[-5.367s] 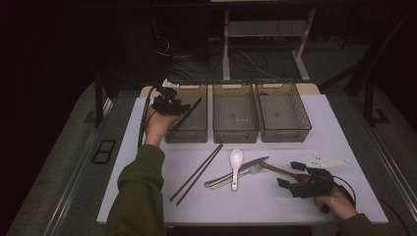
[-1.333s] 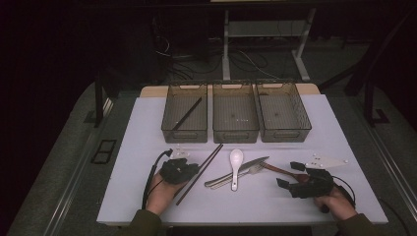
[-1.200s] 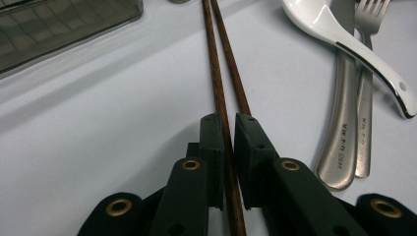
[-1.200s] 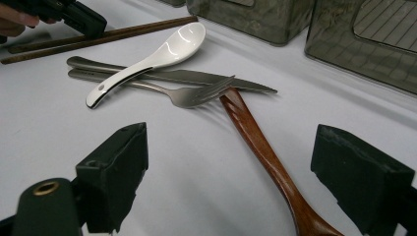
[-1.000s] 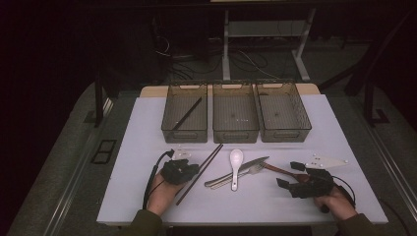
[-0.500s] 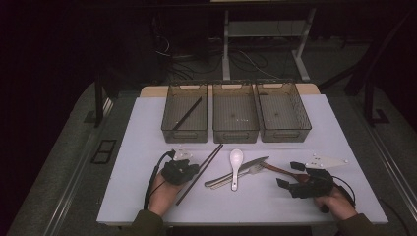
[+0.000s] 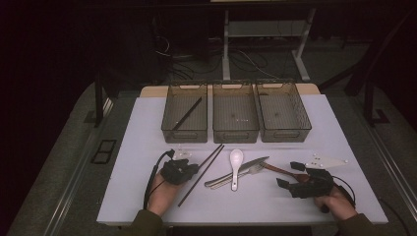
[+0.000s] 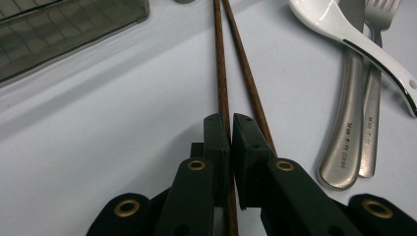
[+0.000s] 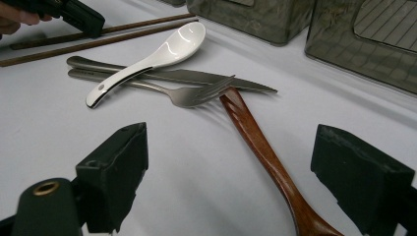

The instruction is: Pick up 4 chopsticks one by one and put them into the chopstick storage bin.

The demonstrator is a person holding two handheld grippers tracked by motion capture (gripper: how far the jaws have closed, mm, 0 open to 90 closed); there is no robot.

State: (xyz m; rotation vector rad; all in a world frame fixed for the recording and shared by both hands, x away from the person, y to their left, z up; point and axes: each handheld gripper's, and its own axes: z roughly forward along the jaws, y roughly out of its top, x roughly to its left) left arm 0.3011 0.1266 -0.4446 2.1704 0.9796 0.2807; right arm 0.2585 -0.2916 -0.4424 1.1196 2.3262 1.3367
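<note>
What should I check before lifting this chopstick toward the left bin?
1. Left tool shut on one chopstick: ok, jaws pinch it.
2. Second chopstick outside the jaws: ok, it runs just beside the right jaw, though close enough to be dragged.
3. Spoon, knife and fork apart from the chopsticks: ok.
4. Left bin has room: ok, one chopstick lies in it.
5. Right tool out of the path: ok, open, around the wooden handle, not gripping it.
6. Grip near the chopstick's middle: cannot tell.
</note>
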